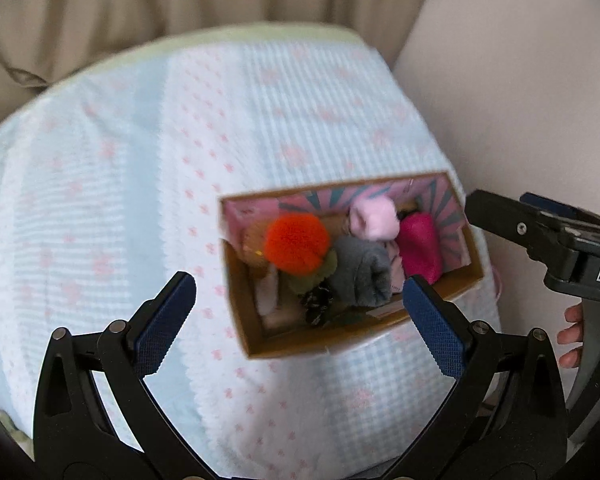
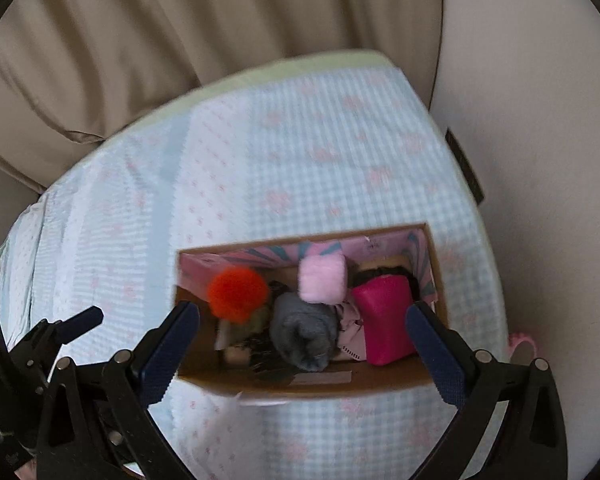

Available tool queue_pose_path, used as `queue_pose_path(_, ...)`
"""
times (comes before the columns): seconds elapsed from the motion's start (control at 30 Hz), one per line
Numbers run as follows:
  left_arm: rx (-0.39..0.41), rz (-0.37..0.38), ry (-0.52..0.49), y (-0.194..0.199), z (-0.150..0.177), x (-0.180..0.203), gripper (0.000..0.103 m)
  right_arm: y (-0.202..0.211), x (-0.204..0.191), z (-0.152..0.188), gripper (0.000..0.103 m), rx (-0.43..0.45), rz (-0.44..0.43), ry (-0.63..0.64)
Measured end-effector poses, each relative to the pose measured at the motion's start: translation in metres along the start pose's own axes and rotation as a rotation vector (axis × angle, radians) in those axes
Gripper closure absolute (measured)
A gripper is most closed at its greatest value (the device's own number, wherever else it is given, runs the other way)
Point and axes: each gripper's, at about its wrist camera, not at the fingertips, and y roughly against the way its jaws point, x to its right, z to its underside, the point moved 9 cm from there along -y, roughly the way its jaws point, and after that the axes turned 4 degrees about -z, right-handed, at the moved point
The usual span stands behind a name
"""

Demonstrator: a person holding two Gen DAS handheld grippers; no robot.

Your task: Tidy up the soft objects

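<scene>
Left wrist view: the cardboard box (image 1: 350,268) sits on the blue-and-pink blanket (image 1: 140,184). Inside it lie one orange pompom (image 1: 297,242), one grey roll (image 1: 360,276), one pale pink bundle (image 1: 374,216) and one magenta bundle (image 1: 420,252). The left tongs (image 1: 300,312) stand wide, empty, just above the box.

Right wrist view: the box (image 2: 308,384) holds the same four; the right tongs (image 2: 302,344) gape wide, empty, over it.

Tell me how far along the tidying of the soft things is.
Mostly done, it seems: the orange pompom, grey roll, pale pink puff and magenta pouch sit inside the cardboard box. Both the left tongs and right tongs are open and empty. No loose items show on the bedspread.
</scene>
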Motion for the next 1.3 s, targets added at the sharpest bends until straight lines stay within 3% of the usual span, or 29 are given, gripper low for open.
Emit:
queue_pose_path(0.4, 0.339, -0.073, 0.124, 0.205, -0.008, -0.091, 0.0, 0.163, -0.121, -0.005, 0.0, 0.284, -0.001, 0.176)
queue_pose_path(0.63, 0.533, -0.135, 0.128, 0.304, 0.007, -0.131, 0.0, 0.224, -0.174, 0.007, 0.0, 0.455, 0.003, 0.218)
queue_pose_path(0.87, 0.622, -0.149, 0.175, 0.342, 0.032, -0.159, 0.0, 0.239, -0.196, 0.022, 0.0, 0.531, 0.034, 0.238)
queue_pose_path(1.3, 0.638, -0.161, 0.168, 0.344, 0.045, -0.161, 0.0, 0.241, -0.197, 0.029, 0.0, 0.542, 0.079, 0.234)
